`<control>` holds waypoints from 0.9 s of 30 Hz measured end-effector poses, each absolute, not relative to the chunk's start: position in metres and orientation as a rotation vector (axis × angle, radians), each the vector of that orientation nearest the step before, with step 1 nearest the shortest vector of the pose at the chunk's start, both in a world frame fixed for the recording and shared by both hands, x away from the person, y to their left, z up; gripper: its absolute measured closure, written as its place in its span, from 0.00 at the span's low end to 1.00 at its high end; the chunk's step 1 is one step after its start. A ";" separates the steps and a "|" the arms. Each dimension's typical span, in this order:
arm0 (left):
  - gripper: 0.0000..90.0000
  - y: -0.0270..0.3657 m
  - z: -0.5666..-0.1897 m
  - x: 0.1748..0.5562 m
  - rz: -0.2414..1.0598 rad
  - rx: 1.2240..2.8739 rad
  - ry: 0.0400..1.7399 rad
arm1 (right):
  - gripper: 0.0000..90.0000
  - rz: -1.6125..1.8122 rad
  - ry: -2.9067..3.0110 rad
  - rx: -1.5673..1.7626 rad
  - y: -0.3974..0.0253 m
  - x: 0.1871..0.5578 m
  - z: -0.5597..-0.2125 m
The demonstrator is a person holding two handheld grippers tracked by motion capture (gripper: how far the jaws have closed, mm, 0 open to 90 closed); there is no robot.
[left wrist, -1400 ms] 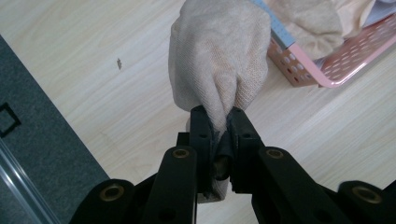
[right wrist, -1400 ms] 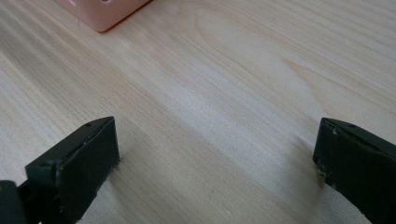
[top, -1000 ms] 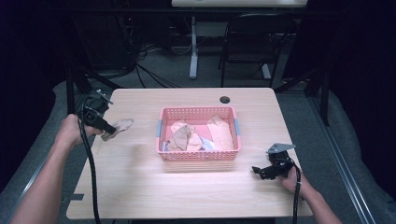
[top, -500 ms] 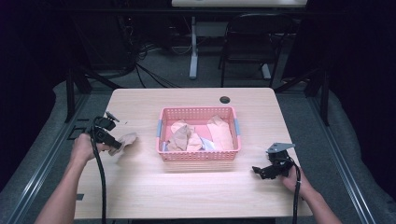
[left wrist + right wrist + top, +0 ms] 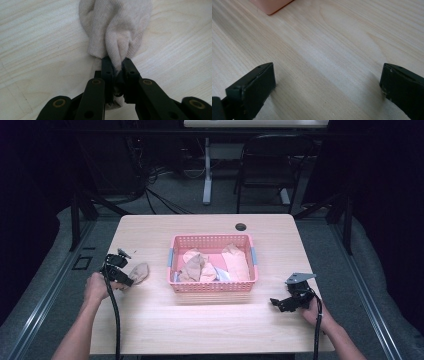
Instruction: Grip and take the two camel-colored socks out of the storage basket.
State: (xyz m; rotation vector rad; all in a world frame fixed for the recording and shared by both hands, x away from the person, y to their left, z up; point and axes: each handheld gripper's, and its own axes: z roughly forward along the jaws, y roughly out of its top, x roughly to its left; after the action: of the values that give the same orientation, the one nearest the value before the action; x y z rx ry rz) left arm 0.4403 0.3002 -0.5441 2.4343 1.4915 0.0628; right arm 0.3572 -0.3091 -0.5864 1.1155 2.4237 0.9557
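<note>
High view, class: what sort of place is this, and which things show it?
Probably a lab or workshop set up for recording: a lone wooden table in a dark room, loose cables on the floor behind it, and a handheld left gripper trailing a cable.

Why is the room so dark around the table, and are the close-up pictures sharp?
High view: light falls on the pale wooden table, surroundings nearly black. Left gripper view: beige knitted cloth crisp, weave visible; black jaws nearer the lens slightly soft. Right gripper view: wood grain sharp, pink plastic basket corner blurred.

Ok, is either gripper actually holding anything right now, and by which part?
The left gripper is shut on a beige cloth, pinching a bunched fold at its near edge. The right gripper is open over the table, holding nothing.
</note>
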 end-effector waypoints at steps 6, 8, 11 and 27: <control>0.64 0.302 -0.536 0.440 0.070 2.416 1.515 | 0.00 0.954 2.422 1.116 -0.309 0.356 -0.586; 0.44 0.304 -0.530 0.439 0.075 2.399 1.524 | 0.00 0.957 2.421 1.114 -0.309 0.357 -0.587; 0.35 0.308 -0.518 0.437 0.102 2.377 1.510 | 0.00 0.955 2.422 1.117 -0.309 0.356 -0.586; 0.00 0.328 -0.443 0.423 0.250 2.229 1.469 | 0.00 0.954 2.417 1.121 -0.309 0.356 -0.586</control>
State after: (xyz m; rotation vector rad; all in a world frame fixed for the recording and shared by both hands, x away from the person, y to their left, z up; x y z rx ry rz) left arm 0.4232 0.3276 -0.4429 2.2286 1.4692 0.2497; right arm 0.3559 -0.3089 -0.5865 1.1209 2.4173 0.9539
